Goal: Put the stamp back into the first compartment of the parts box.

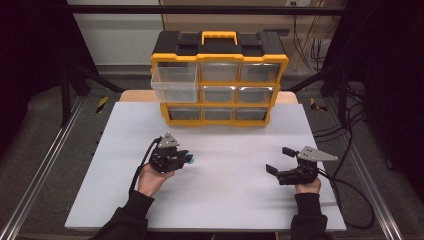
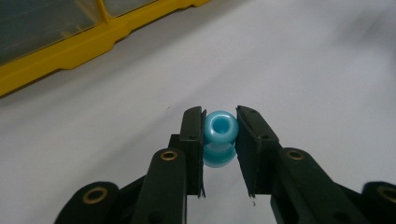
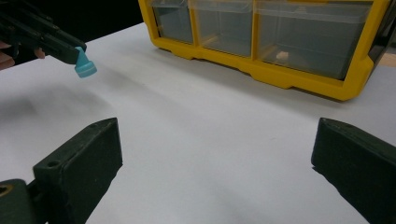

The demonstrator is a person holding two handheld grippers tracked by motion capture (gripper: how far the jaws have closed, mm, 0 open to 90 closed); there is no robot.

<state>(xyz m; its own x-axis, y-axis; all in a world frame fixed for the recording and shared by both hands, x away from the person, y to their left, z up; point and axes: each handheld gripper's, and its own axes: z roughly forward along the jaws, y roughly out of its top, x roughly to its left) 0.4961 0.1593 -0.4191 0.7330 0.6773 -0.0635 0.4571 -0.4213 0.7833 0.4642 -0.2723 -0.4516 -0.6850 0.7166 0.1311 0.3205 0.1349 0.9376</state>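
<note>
My left gripper (image 1: 186, 157) is shut on a small light-blue plastic piece (image 2: 220, 134) with a round hole in its end; it hangs a little above the white tabletop (image 1: 225, 175). The same piece (image 3: 84, 66) shows at the jaw tips in the right gripper view, at the upper left. Toward the table's right side my right gripper (image 1: 279, 160) stands open, with nothing between its black jaws. A yellow-and-black drawer organiser (image 1: 219, 77) stands at the back of the table. Its top-left clear drawer (image 1: 174, 82) is pulled out.
The organiser's other clear drawers (image 3: 308, 35) are closed; one holds a small pale item. Cables (image 1: 350, 192) trail off the table's right edge. Metal rails (image 1: 45, 165) run along both sides of the table.
</note>
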